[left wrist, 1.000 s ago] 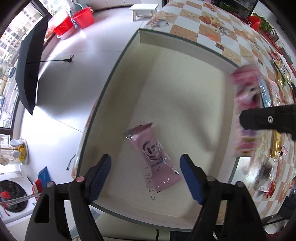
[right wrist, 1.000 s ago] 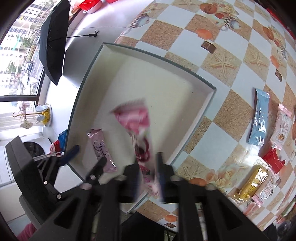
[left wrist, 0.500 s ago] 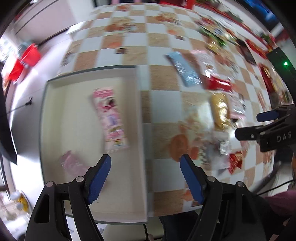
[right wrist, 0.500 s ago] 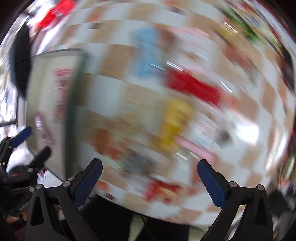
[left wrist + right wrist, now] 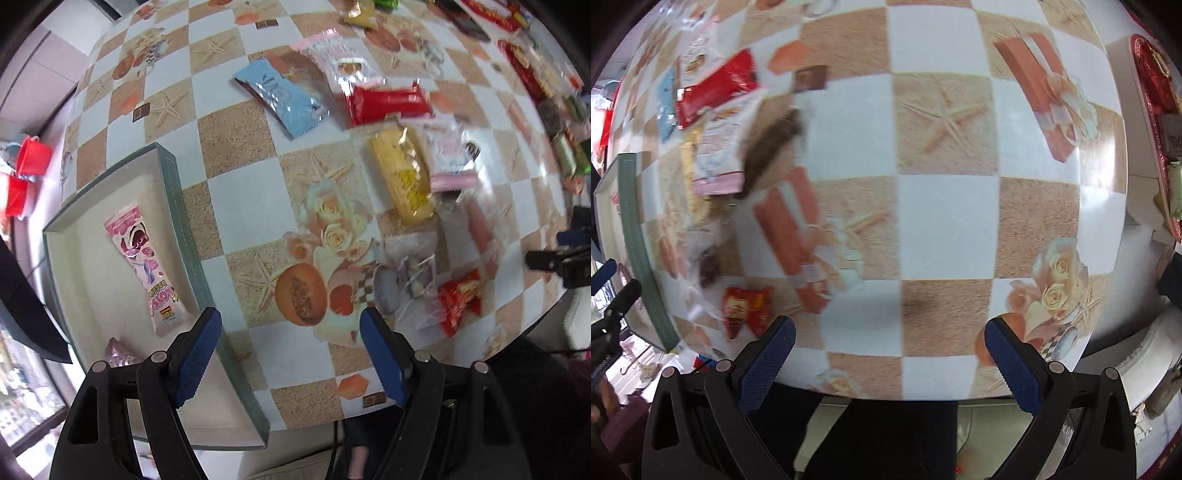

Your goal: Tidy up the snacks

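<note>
Left to right: a pink strawberry snack pack (image 5: 146,266) is lying in the shallow tray (image 5: 184,229) at the counter's (image 5: 240,184) left edge, with a second pink wrapper (image 5: 120,354) partly hidden beside the left claw (image 5: 288,354), which is being held wide open and empty. Loose snacks are being left mid-counter: a blue pack (image 5: 284,98), a red pack (image 5: 388,105), a yellow pack (image 5: 404,177). The right claw (image 5: 886,363) is likewise being held fully open, empty, over bare counter; its blurred view possibly shows a brown wrapper (image 5: 772,144).

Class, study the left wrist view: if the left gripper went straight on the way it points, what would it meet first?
Probably bare tablecloth: the left gripper, jaws open, points between the tray and the clear wrapper. Depth is uncertain.
</note>
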The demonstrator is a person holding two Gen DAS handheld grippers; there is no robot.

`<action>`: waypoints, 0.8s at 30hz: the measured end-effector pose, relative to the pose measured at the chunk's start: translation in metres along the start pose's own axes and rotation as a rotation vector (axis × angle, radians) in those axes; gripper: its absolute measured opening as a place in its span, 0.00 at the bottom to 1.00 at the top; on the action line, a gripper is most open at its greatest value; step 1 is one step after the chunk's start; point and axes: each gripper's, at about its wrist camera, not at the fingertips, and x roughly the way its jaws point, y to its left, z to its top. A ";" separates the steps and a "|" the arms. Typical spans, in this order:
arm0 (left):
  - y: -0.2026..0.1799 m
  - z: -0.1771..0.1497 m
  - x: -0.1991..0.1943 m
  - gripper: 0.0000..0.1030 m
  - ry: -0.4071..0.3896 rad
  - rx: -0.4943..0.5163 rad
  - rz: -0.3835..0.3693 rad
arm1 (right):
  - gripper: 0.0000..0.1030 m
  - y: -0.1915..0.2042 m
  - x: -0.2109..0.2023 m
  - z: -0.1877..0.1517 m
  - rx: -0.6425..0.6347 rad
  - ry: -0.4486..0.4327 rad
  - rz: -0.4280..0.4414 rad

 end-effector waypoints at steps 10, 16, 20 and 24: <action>-0.055 -0.011 0.027 0.79 0.085 0.205 0.106 | 1.00 -0.004 0.035 0.005 -0.113 0.033 -0.071; -0.050 -0.012 0.066 0.87 0.163 0.178 0.154 | 1.00 -0.003 0.034 0.003 -0.153 0.048 -0.119; -0.036 -0.010 0.065 0.87 0.162 0.112 0.138 | 1.00 -0.001 0.040 0.001 -0.172 0.051 -0.131; -0.030 -0.009 0.063 0.87 0.171 0.118 0.148 | 1.00 -0.002 0.036 -0.001 -0.153 0.051 -0.127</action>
